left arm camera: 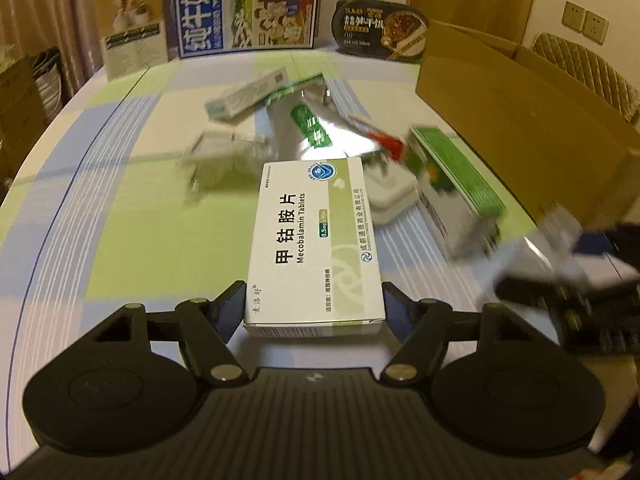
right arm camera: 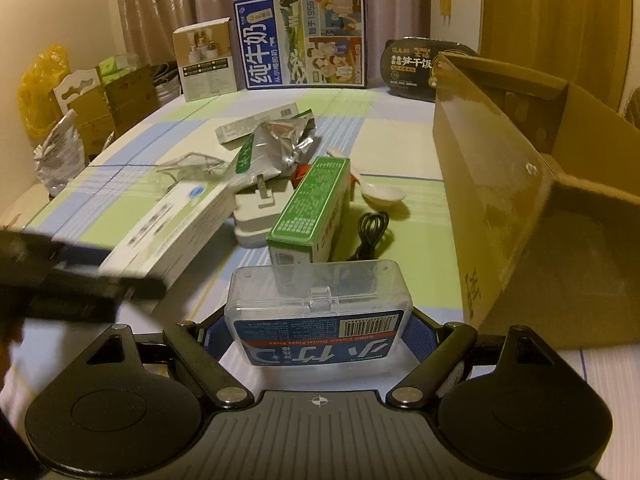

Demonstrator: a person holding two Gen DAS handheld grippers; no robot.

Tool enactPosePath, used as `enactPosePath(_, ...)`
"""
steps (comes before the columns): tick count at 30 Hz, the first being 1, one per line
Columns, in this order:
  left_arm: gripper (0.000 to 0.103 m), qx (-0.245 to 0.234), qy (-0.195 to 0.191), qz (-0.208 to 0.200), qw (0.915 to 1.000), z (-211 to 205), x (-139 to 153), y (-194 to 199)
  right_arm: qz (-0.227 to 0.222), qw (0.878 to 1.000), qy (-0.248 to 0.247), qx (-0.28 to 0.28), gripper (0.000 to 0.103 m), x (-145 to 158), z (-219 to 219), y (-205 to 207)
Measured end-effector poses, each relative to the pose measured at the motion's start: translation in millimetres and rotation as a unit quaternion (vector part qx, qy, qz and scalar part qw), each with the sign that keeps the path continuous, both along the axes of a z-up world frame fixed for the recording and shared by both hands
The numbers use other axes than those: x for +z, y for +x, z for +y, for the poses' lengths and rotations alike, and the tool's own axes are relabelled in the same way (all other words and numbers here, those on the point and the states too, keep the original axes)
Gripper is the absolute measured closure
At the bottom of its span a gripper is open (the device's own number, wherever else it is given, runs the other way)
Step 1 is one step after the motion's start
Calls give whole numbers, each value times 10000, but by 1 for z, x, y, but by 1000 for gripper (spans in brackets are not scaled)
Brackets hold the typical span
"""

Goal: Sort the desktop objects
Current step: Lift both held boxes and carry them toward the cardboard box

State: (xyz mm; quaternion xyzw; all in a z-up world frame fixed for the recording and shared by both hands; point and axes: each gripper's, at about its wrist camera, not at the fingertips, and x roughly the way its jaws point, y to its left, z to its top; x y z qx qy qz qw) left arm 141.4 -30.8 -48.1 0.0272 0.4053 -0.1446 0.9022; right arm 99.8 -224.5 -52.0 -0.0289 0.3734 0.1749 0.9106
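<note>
Left jaws clamp the near end of the tablet box point(left arm camera: 316, 240); right jaws grip the floss case point(right arm camera: 320, 316).

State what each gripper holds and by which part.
Left gripper: the Mecobalamin tablet box, by the long sides at its near end. Right gripper: the clear dental floss case, by its short ends.
</note>
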Motion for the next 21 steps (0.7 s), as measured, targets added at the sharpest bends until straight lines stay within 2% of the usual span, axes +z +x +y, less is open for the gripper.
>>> enactPosePath(4,35,-16,164,84,9998,-1,0,-39,33,10000,-13,4,20,1,-3,-15)
enactPosePath(8,34,-15,279,83,9996,-1,-3,-56,68,9999,-44,-72,20,-1,-7,-27)
enactPosePath(12,29,-53,409,-5,9991,-5,-4,-53,74,9999,-54,-133,20,-1,-12,-33)
enactPosePath(21,31,-85,425,-57,9990,-16,-9,-28,66,9998,-14,-208,20,-2,-16,-32)
